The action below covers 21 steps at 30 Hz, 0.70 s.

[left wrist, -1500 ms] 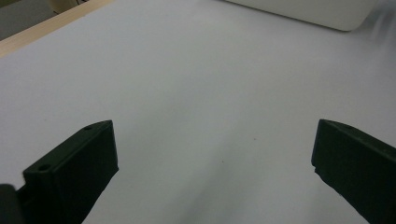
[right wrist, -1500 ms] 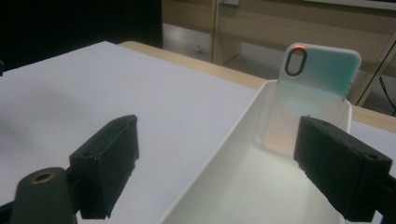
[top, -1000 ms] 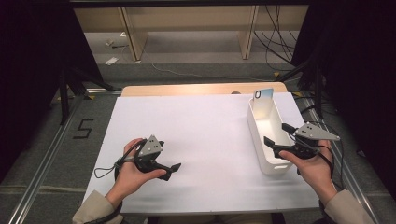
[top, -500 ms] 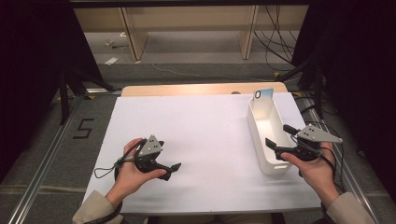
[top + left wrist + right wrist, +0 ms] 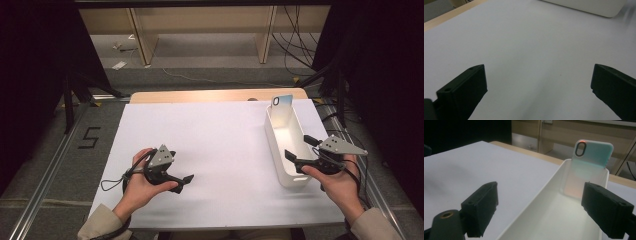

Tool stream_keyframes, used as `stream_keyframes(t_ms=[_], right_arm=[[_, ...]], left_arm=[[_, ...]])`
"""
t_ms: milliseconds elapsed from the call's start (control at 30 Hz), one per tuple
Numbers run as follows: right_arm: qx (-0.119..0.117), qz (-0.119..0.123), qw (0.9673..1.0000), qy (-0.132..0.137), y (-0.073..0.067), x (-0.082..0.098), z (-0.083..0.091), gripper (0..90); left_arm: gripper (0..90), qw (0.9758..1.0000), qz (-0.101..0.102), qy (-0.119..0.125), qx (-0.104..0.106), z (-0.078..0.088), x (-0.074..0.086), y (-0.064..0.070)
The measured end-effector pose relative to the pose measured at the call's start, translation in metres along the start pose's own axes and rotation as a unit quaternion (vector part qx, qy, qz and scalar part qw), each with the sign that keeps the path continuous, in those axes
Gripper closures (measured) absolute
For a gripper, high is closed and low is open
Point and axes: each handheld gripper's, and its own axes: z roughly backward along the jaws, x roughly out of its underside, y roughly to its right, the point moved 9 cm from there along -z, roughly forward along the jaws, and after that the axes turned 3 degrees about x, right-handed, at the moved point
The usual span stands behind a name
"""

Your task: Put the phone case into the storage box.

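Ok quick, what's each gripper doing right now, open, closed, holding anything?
Left gripper: open, jaws wide over the white table cover, holding nothing.
Right gripper: open, holding nothing, jaws at the near end of the white bin.

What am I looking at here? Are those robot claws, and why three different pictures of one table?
No robot: a person holds a hand-held clamp in each hand. The high view looks down on the white table, with the left gripper and right gripper. The other two pictures come from small cameras riding on each gripper, looking out between its black jaws. Both grippers are open and hold nothing. A long white bin stands on the table, and a phone case leans upright against its far end. The right gripper sits at the bin's near end.
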Motion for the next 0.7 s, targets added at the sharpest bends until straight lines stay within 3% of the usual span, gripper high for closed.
stream_keyframes(t_ms=[700], right_arm=[[-0.002, -0.002, 1.0000, 0.006, 0.0002, -0.0005, 0.0010, 14.7]], left_arm=[[0.0, 1.0000, 0.000, 0.001, 0.001, -0.0004, -0.0004, 0.0000]])
